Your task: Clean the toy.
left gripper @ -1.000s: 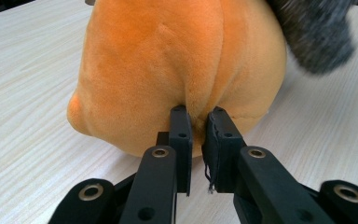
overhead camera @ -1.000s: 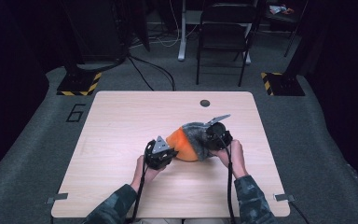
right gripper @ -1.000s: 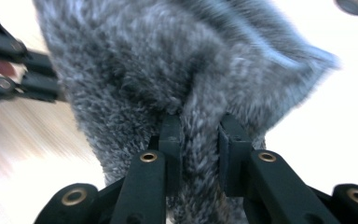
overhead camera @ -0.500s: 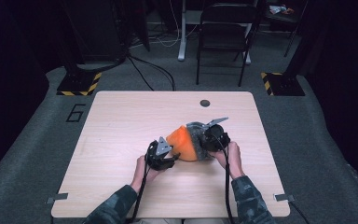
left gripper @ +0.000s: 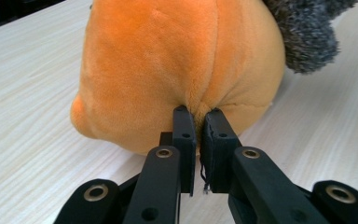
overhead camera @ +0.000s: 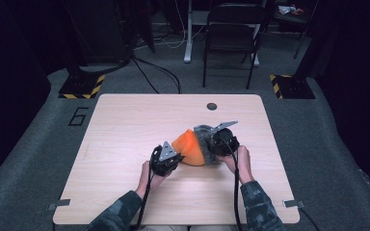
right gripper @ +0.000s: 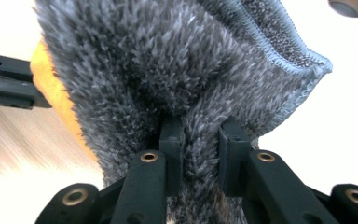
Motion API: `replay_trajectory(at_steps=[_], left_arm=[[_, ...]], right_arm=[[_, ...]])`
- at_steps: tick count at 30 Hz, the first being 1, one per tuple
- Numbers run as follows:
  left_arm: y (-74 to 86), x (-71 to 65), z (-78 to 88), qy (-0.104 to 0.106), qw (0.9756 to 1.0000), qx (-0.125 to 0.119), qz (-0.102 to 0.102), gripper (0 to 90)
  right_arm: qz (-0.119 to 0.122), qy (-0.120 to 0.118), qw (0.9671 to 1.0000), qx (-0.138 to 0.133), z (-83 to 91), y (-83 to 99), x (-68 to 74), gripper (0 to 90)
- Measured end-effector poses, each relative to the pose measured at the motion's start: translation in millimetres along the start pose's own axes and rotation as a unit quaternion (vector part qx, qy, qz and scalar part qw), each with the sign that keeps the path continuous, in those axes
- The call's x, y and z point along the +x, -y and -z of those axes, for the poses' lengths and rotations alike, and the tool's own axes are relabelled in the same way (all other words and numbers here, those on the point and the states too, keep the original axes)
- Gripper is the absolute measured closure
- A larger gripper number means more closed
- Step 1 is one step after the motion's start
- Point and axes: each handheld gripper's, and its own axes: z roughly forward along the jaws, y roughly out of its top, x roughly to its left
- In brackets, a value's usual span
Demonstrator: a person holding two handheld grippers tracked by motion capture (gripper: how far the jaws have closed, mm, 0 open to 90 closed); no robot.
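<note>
**Both tools clamped on the plush toy, grey cover partly on**

The left tool (left gripper: 198,116) is seen clenched on a pinch of orange plush at the seam of the plush toy (overhead camera: 189,148); its jaws have just been closing, and a fold of the orange fabric is caught between them. The right tool (right gripper: 200,128) is clamped on the shaggy grey cover (right gripper: 168,74), with a tuft of the pile pressed between its jaws.

The toy is taken as the landmark. It lies on the desk (overhead camera: 125,125), right of the middle and towards the person's edge. The left tool (overhead camera: 165,159) is held at the toy's near-left end, the right tool (overhead camera: 223,142) at its far-right end. The grey cover (overhead camera: 205,144) is wrapped over the toy's right part, while the orange left part is left bare. A round hole (overhead camera: 212,106) in the desk lies beyond the toy, well apart from it.

Whether the cover is being drawn on or pulled off cannot be told. It is judged that the work is roughly midway: both grips are made and the two fabrics are held against each other, but the cover reaches only part of the toy.

Counted: one plush toy, one grey cover, two tools, one desk, one hole in the desk.
</note>
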Motion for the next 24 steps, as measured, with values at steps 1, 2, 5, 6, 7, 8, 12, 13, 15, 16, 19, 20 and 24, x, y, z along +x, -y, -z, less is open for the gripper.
replay_trajectory(at_steps=[1,2,5,6,7,8,12,13,15,16,19,20,24], left_arm=[[-1.0,0.0,0.9,0.003,1.0,-0.001,0.004,85.1],[-2.3,0.6,1.6,0.007,1.0,0.001,0.006,85.2],[-5.1,1.1,4.5,0.009,0.9998,-0.004,0.014,85.3],[-5.8,1.3,5.6,0.011,0.9998,-0.005,0.016,85.3],[-6.6,1.4,6.7,0.011,0.9998,-0.005,0.015,85.3],[-7.1,0.8,7.4,0.016,0.9997,-0.006,0.018,85.3],[-10.3,-2.3,9.3,0.025,0.9995,-0.012,0.018,85.3],[-10.9,-3.2,9.5,0.029,0.9994,-0.01,0.018,85.3],[-10.8,-4.7,8.9,0.03,0.9992,-0.014,0.021,85.2],[-10.8,-4.4,8.5,0.032,0.9993,-0.01,0.018,85.2],[-8.6,-3.0,6.4,0.032,0.9993,-0.003,0.02,85.0],[-8.1,-2.9,5.6,0.029,0.9994,-0.006,0.02,85.0],[-7.0,-1.8,4.8,0.032,0.9993,0.0,0.019,84.6]], right_arm=[[0.0,0.003,1.0,0.0,1.4,-0.6,-0.4,75.9],[-0.005,0.007,1.0,-0.004,3.2,-1.3,-0.8,76.0],[-0.014,0.007,0.9998,-0.015,10.6,-4.1,-3.1,76.0],[-0.017,0.007,0.9996,-0.02,13.7,-5.2,-2.7,75.9],[-0.017,0.006,0.9995,-0.024,17.5,-6.3,-2.3,75.8],[-0.013,0.006,0.9994,-0.032,21.1,-7.9,-1.8,75.8],[0.0,-0.004,0.9983,-0.058,33.0,-14.3,7.9,75.7],[0.006,-0.006,0.9981,-0.061,33.7,-15.7,11.5,75.7],[0.012,-0.015,0.998,-0.06,33.0,-17.5,19.2,75.5],[0.02,-0.015,0.998,-0.058,29.8,-18.3,22.8,75.3],[0.03,-0.006,0.9985,-0.046,19.2,-16.6,29.7,74.9],[0.03,-0.001,0.9987,-0.042,17.2,-16.2,30.4,74.8],[0.031,0.0,0.9988,-0.038,14.4,-14.6,27.3,74.7]])
